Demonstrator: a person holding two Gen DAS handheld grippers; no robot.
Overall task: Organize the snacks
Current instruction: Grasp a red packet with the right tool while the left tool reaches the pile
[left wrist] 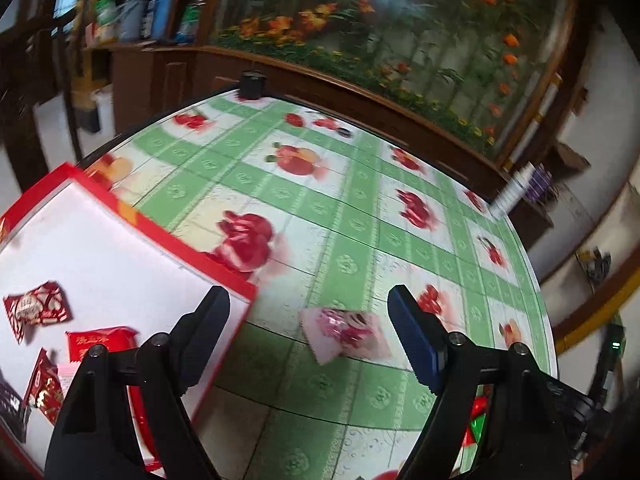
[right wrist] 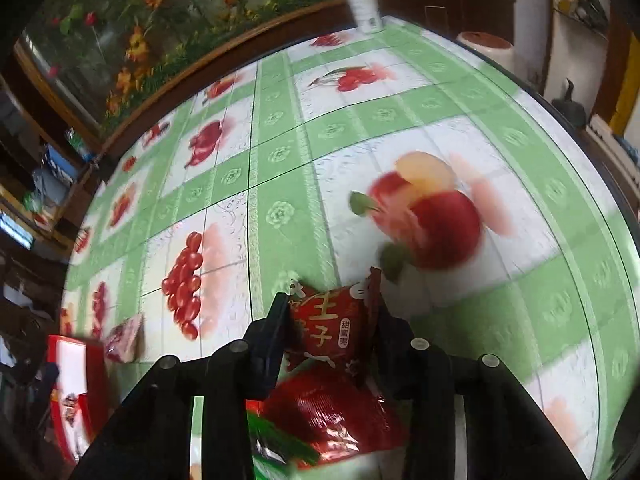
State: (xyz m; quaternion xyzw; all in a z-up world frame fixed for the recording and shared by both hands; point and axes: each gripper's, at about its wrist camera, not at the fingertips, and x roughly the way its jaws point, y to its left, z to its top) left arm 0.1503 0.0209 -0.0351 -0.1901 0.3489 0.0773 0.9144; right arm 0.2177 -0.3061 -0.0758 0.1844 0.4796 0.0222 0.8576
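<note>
Left wrist view: the left gripper (left wrist: 308,316) is seen with its jaws spread wide and nothing held between them. A pink snack packet (left wrist: 345,334) lies flat on the fruit-print tablecloth (left wrist: 348,240), directly ahead of the gripper and framed in the gap between the two fingers, closer to the blue-padded one. Its long axis is judged to run roughly crosswise to the fingers, tilted slightly. The red-rimmed tray (left wrist: 160,236) lies just beside the packet, on the side of the plain black finger, with its near corner close to that fingertip. Several red snack packets (left wrist: 38,312) are already recorded inside the tray.

In the right wrist view, the right gripper (right wrist: 332,320) is closed on a red snack packet (right wrist: 328,328) printed with gold characters, its upper end projecting beyond the fingertips. A further red and green wrapper (right wrist: 320,424) is noted beneath the gripper; whether it is also held cannot be told. From this gripper, the pink packet and tray are seen well off to the side, the tray at the frame edge.

Assessment: sorting is partly done. The left gripper is the nearer to the pink packet and is already aligned over it. The tray lies well apart from the right gripper's load, so a crossing carry is expected. Both views are motion-blurred.
</note>
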